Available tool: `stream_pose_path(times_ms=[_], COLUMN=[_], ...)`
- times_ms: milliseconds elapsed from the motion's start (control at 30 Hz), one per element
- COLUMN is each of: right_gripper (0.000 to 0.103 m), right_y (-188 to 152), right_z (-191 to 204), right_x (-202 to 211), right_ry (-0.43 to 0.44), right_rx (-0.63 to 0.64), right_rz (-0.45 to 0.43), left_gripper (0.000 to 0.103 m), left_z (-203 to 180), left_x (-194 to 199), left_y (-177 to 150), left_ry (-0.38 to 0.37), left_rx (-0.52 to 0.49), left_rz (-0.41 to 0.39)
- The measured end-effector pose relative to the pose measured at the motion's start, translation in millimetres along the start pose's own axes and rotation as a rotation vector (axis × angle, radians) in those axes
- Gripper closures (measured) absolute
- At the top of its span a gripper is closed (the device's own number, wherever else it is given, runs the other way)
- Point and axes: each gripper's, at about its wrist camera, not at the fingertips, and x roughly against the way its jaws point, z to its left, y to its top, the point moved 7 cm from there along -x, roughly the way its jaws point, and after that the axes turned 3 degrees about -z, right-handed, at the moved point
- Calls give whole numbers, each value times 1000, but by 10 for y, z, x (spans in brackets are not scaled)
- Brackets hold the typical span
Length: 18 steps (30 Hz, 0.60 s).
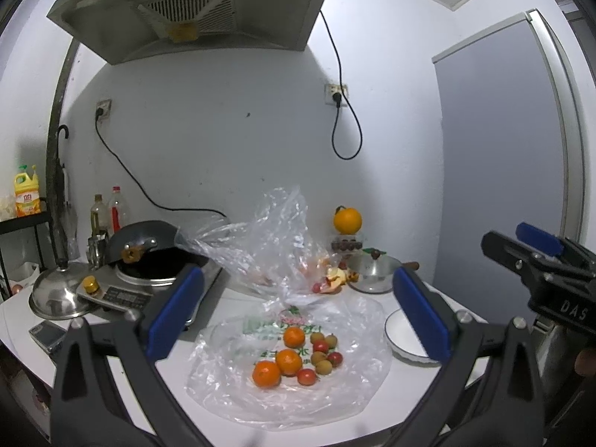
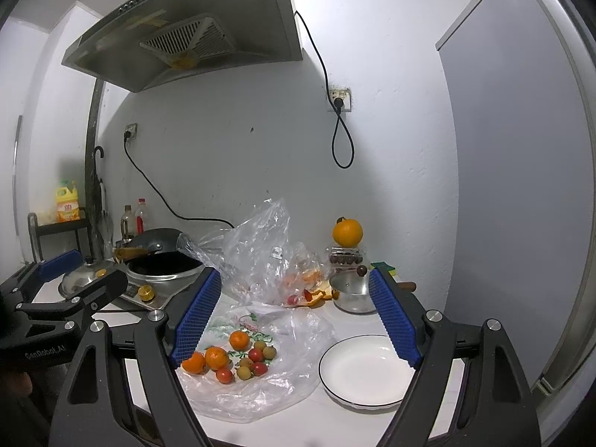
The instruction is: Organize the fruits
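On a flattened clear plastic bag (image 1: 346, 383) (image 2: 298, 372) lies a pile of fruit: three tangerines (image 1: 288, 361) (image 2: 216, 357), small red fruits (image 1: 306, 376) (image 2: 255, 354) and tan round fruits (image 1: 323, 367) (image 2: 269, 351). A white plate (image 2: 365, 368) (image 1: 400, 339) with a dark rim sits bare to the right of the bag. My left gripper (image 1: 298, 316) hovers open above and before the pile, holding nothing. My right gripper (image 2: 294, 316) is open too, its jaws spanning the bag's right part and the plate.
A crumpled clear bag (image 1: 268, 242) holds more fruit behind the pile. A large orange (image 2: 347, 232) tops a small clear box at the wall. A lidded steel pot (image 2: 352, 292), peels, a wok on a cooker (image 1: 149, 257) and a pot lid (image 1: 59, 294) crowd the counter.
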Motion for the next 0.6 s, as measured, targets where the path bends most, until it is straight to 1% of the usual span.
stream_pose_path(times_ms=[267,600], right_gripper=[19,19], right_y=[-5,-17], right_z=[-1,-2], right_x=[-2,7], right_ry=[-1,0], right_rx=[2,2], right_rz=[0,5], left_gripper=[1,1], left_z=[-7,-24], left_x=[16,30], left_y=[-9,0], left_ry=[9,-3], left_rx=[-3,-13], left_rz=[-11,-11])
